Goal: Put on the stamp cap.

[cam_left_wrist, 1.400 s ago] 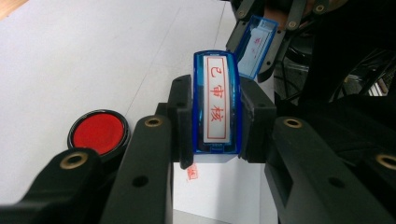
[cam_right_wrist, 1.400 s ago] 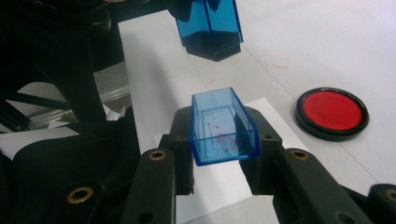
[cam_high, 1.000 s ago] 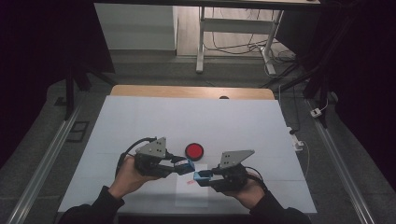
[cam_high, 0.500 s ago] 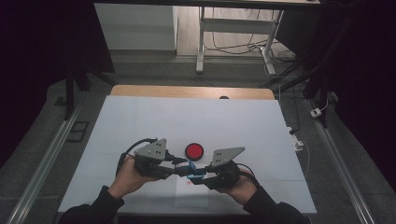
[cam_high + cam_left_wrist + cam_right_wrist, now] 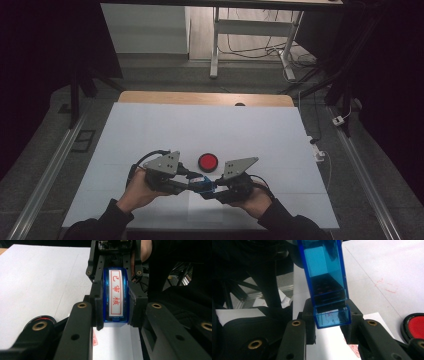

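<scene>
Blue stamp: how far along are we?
Done: a red imprint already sits on the paper. In hand: left claw and right claw both clamp the blue stamp above it. Left: probably separating cap from body or stamping again; ink pad sits open nearby.
</scene>
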A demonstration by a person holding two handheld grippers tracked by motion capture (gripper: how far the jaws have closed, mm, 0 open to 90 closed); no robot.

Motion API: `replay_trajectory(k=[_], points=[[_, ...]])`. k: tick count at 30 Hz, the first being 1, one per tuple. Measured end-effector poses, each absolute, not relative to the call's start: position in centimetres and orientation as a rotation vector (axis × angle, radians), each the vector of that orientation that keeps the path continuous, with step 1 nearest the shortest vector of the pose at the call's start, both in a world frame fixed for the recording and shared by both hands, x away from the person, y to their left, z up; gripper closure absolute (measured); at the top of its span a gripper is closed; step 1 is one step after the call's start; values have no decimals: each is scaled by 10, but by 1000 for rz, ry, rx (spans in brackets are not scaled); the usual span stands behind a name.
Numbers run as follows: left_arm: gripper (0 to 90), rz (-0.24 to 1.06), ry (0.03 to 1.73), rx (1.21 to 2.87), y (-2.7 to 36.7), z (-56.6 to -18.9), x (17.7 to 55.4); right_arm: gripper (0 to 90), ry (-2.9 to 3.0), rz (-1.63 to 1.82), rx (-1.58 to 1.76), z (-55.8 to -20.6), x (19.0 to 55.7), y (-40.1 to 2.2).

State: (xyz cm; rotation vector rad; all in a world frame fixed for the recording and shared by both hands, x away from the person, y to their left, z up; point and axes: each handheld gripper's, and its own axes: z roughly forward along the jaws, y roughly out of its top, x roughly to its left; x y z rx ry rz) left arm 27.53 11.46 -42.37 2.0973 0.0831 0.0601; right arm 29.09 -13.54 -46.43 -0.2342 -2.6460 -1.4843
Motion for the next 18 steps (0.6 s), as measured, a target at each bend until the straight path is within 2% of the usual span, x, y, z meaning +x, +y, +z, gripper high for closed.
replay_trajectory(k=[18], points=[[698, 6, 61, 2047, 116, -428, 277, 686, -2612, -1505, -162, -461, 289, -136]])
